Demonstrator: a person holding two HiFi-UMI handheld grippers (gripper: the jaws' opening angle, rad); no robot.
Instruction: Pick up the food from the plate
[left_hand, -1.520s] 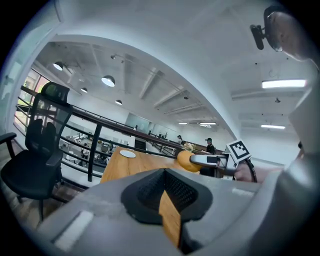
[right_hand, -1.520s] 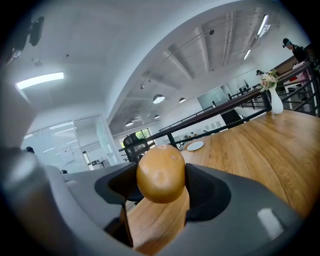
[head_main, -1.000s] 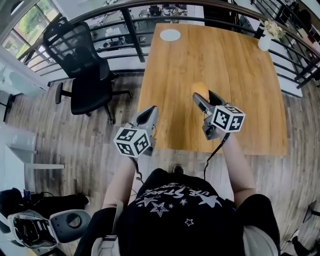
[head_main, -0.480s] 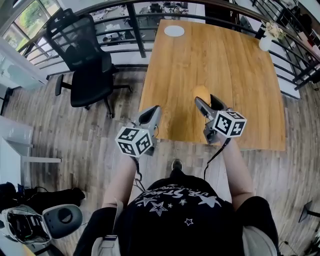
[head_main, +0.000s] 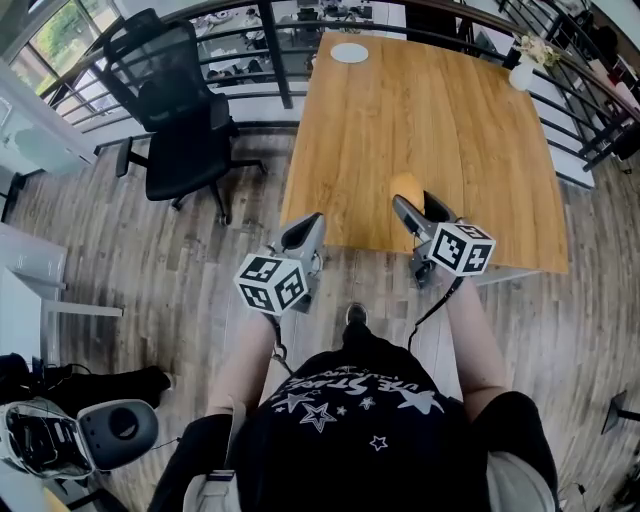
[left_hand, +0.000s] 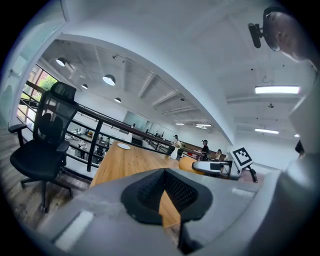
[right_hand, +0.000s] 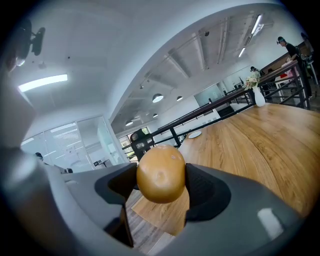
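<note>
Squarely clamped, the brown food sits between jaws of the right gripper.

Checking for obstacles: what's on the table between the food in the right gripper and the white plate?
Nothing. In the head view only bare wooden table lies between the food and the plate at the far edge.

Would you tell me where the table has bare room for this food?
Nearly the whole table is bare, from the near edge through the middle. Only the far edge holds things: a plate left, a vase at the right corner.
</note>
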